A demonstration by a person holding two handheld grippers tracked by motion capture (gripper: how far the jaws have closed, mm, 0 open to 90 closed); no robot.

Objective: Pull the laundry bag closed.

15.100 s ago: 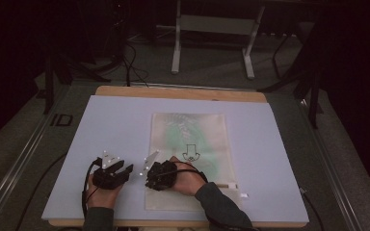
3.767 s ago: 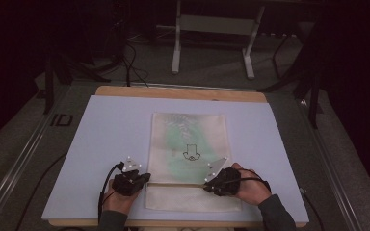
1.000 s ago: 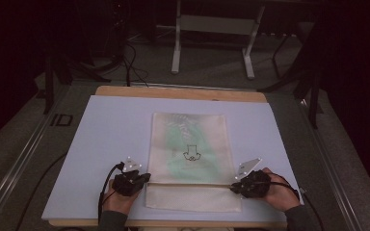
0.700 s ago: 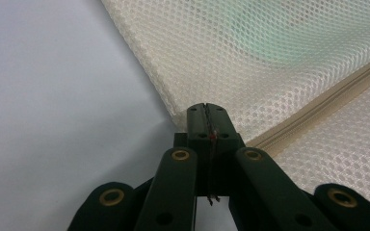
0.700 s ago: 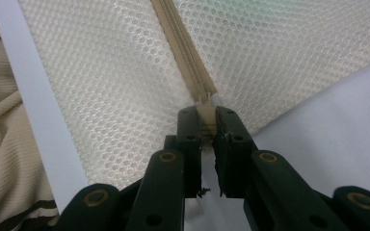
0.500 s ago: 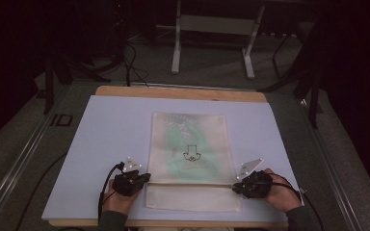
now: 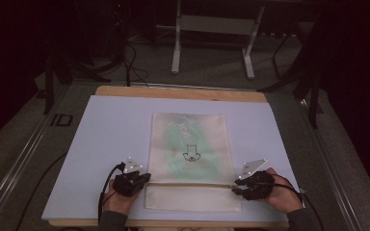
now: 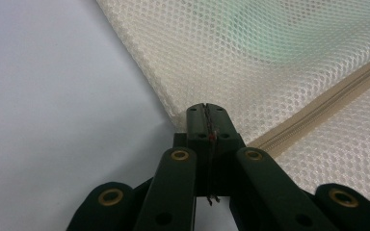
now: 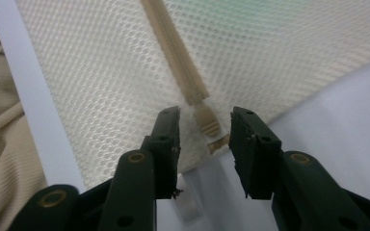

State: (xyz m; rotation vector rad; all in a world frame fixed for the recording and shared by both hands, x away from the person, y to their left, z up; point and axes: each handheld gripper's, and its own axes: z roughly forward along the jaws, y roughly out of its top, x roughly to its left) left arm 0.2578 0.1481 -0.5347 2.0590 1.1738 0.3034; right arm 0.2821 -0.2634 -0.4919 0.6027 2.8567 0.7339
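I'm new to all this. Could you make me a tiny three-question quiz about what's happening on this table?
1. True or false: the right claw stands open around the zipper pull.
2. Which claw is clamped on the mesh bag's edge? A left, B right.
3. What colour shows through the mesh?

Key: 1 true. 2 A, the left claw. 3 green.

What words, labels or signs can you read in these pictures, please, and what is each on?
"ID": on the floor, left of the table.
Black arrow-like sign: on the mesh bag; any lettering in it is too small to read.
Faint green print near the bag's top edge: too blurred to read.
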